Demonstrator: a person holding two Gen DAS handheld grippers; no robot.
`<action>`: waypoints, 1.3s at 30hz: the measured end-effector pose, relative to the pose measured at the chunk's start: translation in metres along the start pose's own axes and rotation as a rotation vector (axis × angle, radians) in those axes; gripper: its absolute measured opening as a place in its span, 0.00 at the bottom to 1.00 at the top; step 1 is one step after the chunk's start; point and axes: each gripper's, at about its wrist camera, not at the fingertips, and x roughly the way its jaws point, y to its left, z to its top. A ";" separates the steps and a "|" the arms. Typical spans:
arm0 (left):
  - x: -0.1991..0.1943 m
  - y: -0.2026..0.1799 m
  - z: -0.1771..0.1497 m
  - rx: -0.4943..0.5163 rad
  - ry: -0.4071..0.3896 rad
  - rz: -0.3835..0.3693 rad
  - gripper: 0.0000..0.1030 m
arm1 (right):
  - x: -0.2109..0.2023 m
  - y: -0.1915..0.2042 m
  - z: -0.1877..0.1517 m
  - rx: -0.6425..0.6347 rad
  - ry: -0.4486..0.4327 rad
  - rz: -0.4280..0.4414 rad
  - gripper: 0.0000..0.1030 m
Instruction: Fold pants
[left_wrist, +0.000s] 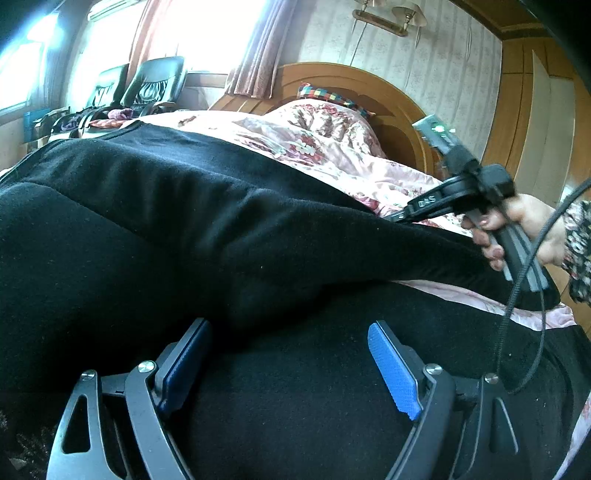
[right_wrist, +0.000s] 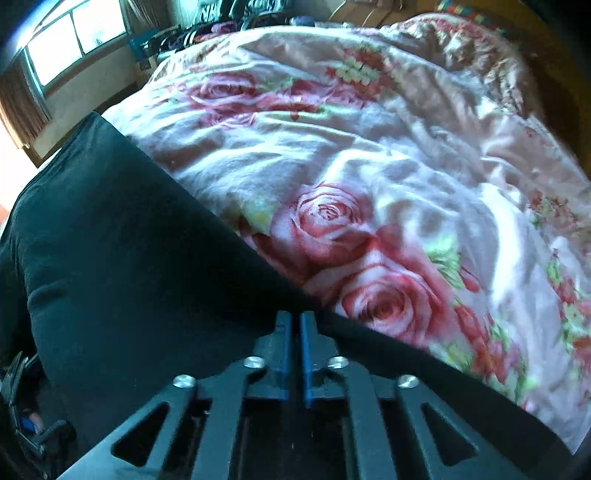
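Note:
Black pants (left_wrist: 184, 229) lie spread over a floral bed cover (left_wrist: 325, 144). My left gripper (left_wrist: 291, 362) is open, its blue pads (left_wrist: 393, 369) wide apart and resting on the black fabric. The right gripper (left_wrist: 397, 218) shows in the left wrist view at the right, pinching the edge of a lifted pant layer. In the right wrist view the right gripper (right_wrist: 295, 325) is shut on the edge of the pants (right_wrist: 122, 258), which stretch away to the left over the rose-print cover (right_wrist: 369, 184).
A wooden headboard (left_wrist: 369, 92) and a pillow (left_wrist: 332, 96) stand at the far end of the bed. Black chairs (left_wrist: 155, 85) stand by the bright window. A cable (left_wrist: 517, 295) hangs from the right gripper. A wooden wardrobe (left_wrist: 535, 129) stands at the right.

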 end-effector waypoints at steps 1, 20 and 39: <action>0.000 0.000 0.000 0.000 0.000 0.000 0.85 | -0.007 0.001 -0.005 0.009 -0.019 0.004 0.01; -0.001 0.004 -0.001 -0.010 -0.007 -0.020 0.85 | 0.009 0.028 0.042 -0.075 -0.010 0.002 0.67; -0.002 0.004 0.004 -0.020 0.002 -0.041 0.85 | -0.074 0.085 -0.023 -0.126 -0.171 0.067 0.07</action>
